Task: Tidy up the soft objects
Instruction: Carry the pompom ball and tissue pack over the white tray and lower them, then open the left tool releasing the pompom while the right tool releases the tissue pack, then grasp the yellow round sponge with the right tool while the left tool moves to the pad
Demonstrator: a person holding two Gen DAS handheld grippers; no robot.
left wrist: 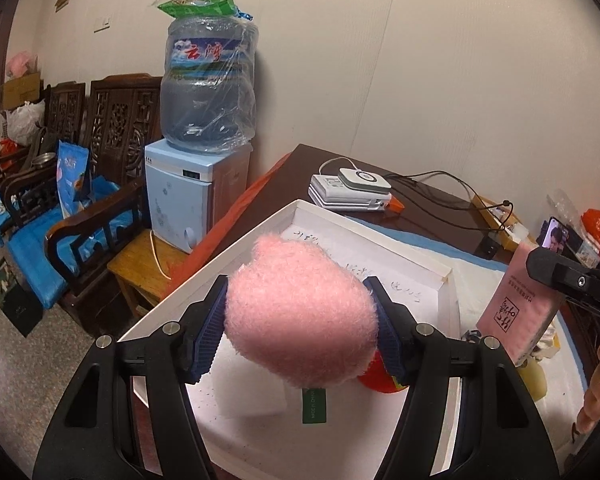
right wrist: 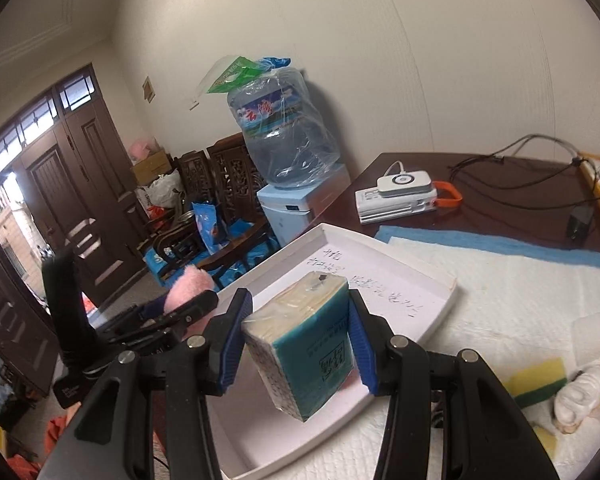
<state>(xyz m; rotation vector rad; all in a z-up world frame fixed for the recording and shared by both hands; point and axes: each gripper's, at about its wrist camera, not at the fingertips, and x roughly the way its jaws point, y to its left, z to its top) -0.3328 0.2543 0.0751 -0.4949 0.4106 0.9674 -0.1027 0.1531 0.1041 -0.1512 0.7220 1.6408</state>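
Tray [right wrist: 440, 300] looks empty; nothing is put away yet. Left gripper [left wrist: 300, 328] squeezes a pink plush [left wrist: 300, 316] above it; right gripper [right wrist: 300, 340] squeezes a tissue pack [right wrist: 304, 344] above it too; sponges [right wrist: 540, 384] and a white toy [right wrist: 580, 396] wait on the mat [right wrist: 500, 280].

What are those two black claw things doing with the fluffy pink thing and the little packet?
A person is tidying soft things using two hand-held grippers. The left gripper squeezes a fluffy pink plush toy above the shallow white cardboard tray. The right gripper clamps a teal plastic-wrapped tissue pack over the same tray. Neither is set down yet. Yellow-green sponges wait on the white quilted mat.
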